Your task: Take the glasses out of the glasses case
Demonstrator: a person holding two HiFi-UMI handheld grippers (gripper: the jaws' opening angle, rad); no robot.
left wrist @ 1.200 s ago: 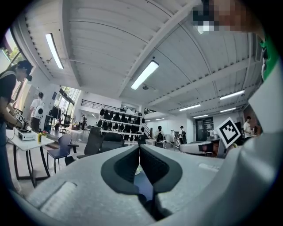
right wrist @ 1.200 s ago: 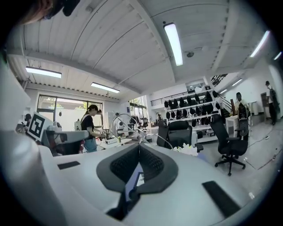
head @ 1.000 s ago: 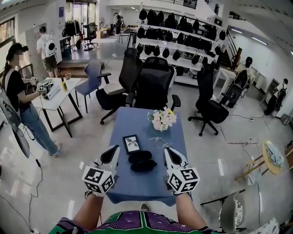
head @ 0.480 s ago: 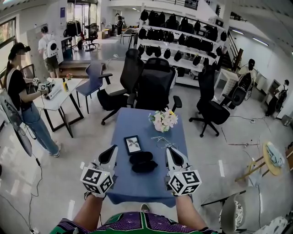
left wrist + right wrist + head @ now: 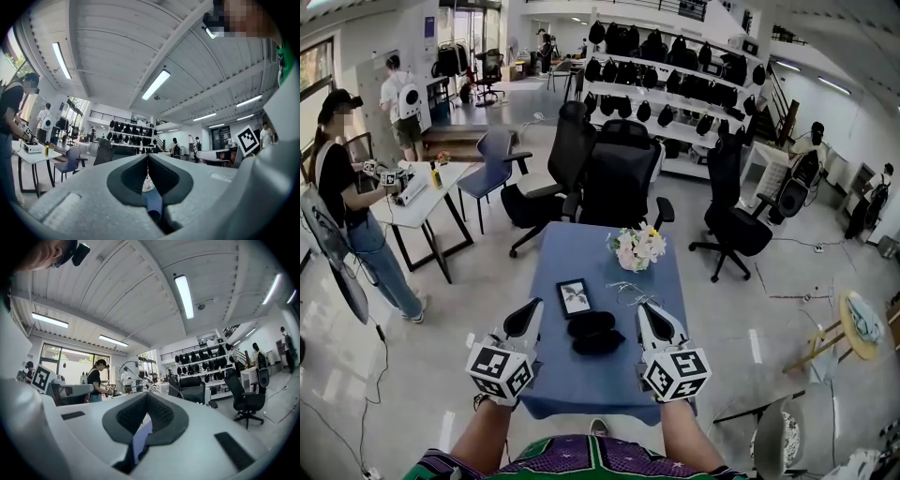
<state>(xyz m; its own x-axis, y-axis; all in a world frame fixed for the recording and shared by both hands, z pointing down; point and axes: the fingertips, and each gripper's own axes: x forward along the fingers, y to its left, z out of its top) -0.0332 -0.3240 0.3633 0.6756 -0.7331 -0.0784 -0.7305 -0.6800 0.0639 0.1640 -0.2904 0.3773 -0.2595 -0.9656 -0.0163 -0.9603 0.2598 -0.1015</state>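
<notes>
The black glasses case (image 5: 594,333) lay open on the blue table (image 5: 581,386), near the front edge. It sat between the two grippers, and neither one touched it. The glasses (image 5: 627,292) were thin and made of wire. They lay flat on the table, out of the case, just behind it and a little to the right.

The left gripper (image 5: 528,315) was held over the left edge of the table, beside the case. Its jaws were pressed together at the tips, with nothing between them. The right gripper (image 5: 646,314) was held on the other side of the case, with its tip near the glasses. Its jaws were pressed together too, and they held nothing.

A small picture frame (image 5: 574,297) lay flat behind the case, to the left of the glasses. A bunch of flowers (image 5: 636,247) stood farther back on the table.

Past the table stood black office chairs (image 5: 617,178). Shelves (image 5: 666,70) full of black bags ran along the back wall. On the left, a person (image 5: 342,202) stood at a white table (image 5: 412,202).
</notes>
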